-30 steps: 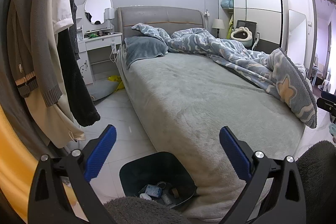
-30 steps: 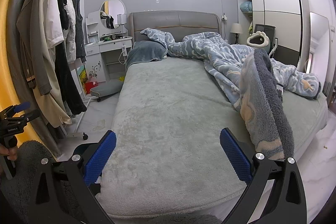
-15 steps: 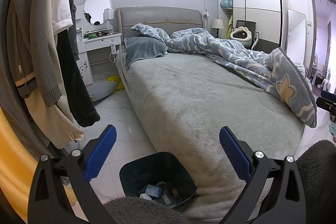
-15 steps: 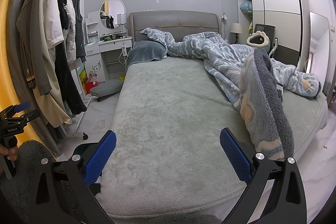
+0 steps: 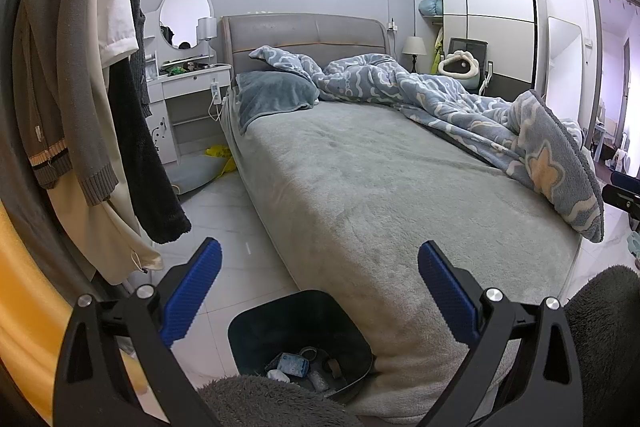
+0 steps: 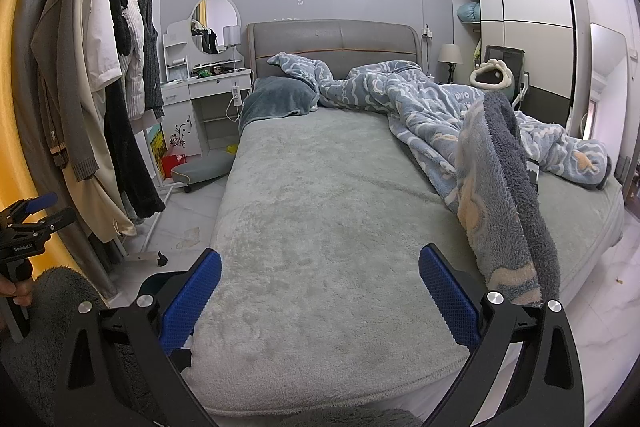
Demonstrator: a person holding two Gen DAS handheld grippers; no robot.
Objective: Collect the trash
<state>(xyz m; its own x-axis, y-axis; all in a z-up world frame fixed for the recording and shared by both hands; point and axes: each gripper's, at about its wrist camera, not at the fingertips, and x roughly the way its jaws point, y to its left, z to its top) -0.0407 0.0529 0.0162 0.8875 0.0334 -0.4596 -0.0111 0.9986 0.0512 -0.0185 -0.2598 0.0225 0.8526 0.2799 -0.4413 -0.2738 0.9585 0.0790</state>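
Note:
A dark bin [image 5: 300, 331] stands on the floor at the foot corner of the bed, with several bits of trash [image 5: 294, 365] at its bottom. My left gripper [image 5: 319, 293] is open and empty, held above the bin. My right gripper [image 6: 320, 293] is open and empty over the foot end of the grey bed [image 6: 320, 211]. The bin's rim [image 6: 160, 277] shows just behind the right gripper's left finger. The left gripper also shows at the left edge of the right wrist view [image 6: 30, 223].
A blue patterned blanket [image 6: 480, 131] is bunched on the bed's right side. Clothes hang on a rack [image 5: 80, 87] at the left. A white dressing table [image 5: 188, 95], a floor cushion [image 5: 196, 171] and something yellow [image 5: 219, 151] lie beside the bed. A wardrobe [image 5: 496, 27] stands at the back right.

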